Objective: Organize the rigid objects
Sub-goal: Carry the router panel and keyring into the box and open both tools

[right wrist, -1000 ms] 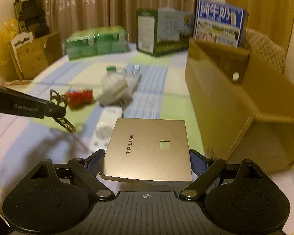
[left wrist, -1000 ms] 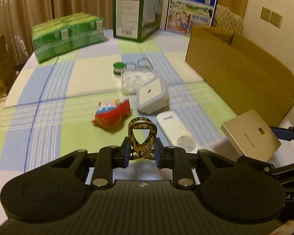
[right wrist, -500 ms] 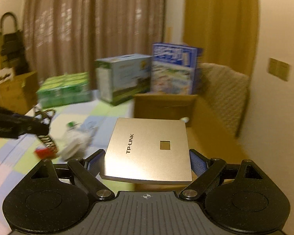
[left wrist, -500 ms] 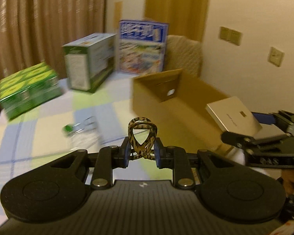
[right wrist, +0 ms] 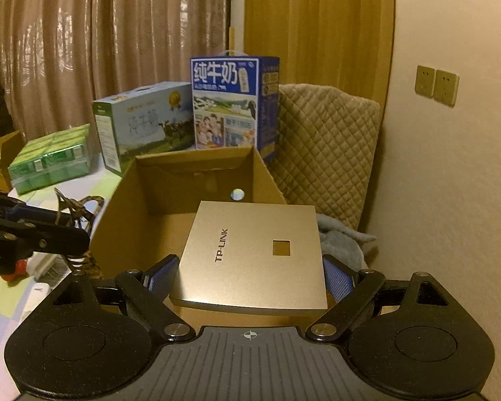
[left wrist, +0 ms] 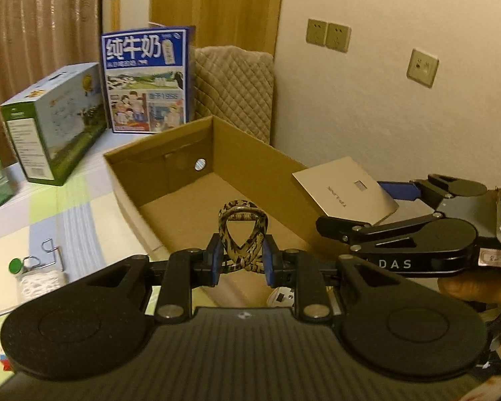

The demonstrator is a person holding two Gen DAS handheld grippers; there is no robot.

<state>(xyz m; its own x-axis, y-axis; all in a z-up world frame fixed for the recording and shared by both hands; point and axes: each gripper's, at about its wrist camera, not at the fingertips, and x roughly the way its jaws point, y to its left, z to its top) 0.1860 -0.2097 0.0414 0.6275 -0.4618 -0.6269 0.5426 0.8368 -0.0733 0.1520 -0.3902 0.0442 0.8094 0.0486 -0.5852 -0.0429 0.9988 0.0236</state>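
Tongs clenched: left tongs (left wrist: 242,264) on leopard-print loop (left wrist: 243,234), right tongs (right wrist: 250,275) on flat gold TP-LINK box (right wrist: 255,254).

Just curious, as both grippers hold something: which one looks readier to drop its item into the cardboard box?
Probably the right gripper: its gold router already hangs over the cardboard box. The left gripper holds its patterned ring nearer the box's front wall.

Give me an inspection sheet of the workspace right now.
Surface: checked pastel tablecloth.
Job's things: open brown cardboard box, nothing seen inside; gold square TP-LINK router over box; leopard-print looped carabiner clip.
Clutter: blue milk carton box, green-white carton box, green drink multipack, wire clips.
Grippers: left gripper shut on clip; right gripper shut on router.
Cables: nothing seen.
Surroundings: beige curtains, quilted chair, wall sockets.
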